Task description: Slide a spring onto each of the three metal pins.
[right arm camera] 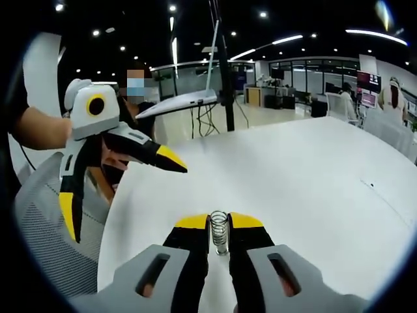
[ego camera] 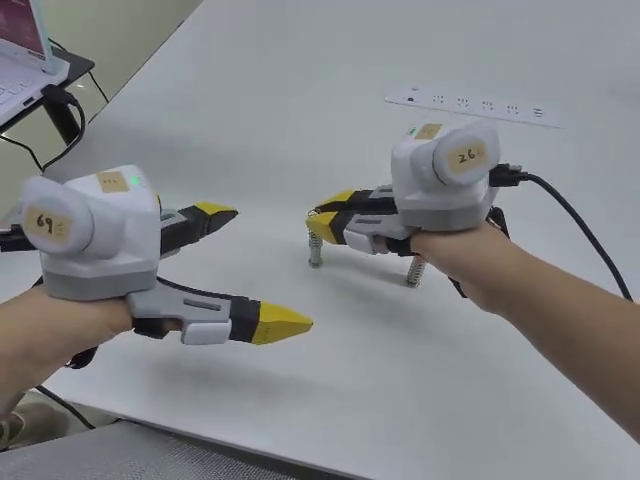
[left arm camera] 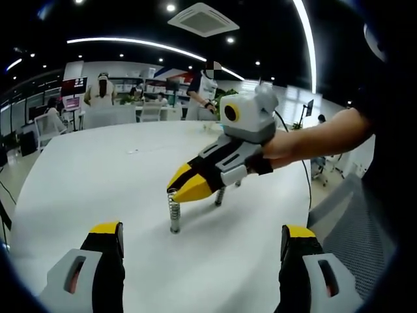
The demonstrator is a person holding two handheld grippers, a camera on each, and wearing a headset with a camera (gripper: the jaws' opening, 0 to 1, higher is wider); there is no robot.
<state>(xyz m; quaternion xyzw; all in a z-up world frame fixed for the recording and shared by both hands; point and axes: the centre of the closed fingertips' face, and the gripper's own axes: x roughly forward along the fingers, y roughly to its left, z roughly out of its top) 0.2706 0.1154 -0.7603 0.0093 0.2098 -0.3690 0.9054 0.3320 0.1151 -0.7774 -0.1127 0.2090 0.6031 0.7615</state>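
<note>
yellow tips of the right gripper [right arm camera: 219, 223] are pressed together on a spring [right arm camera: 219, 235], which stands upright on the white table [ego camera: 300, 100]; the coil rises between the two tips at 6 o'clock in the right gripper view. whether a pin runs inside the coil is too small to tell. in the head view this spring sits at 9 o'clock from the gripper's white body, just under the tips. a second spring [ego camera: 415, 270] stands upright near it, at 3 o'clock from the first and just beneath the person's right hand. the left gripper [ego camera: 250, 266] is held above the table at 8 o'clock in the head view, well apart from both springs, its jaws spread wide with nothing between them. a black cable [ego camera: 570, 215] leaves the right gripper toward 4 o'clock. a white power strip [ego camera: 470, 103] lies flat on the table at 1 o'clock, and a laptop [ego camera: 20, 50] sits at 10 o'clock.
</note>
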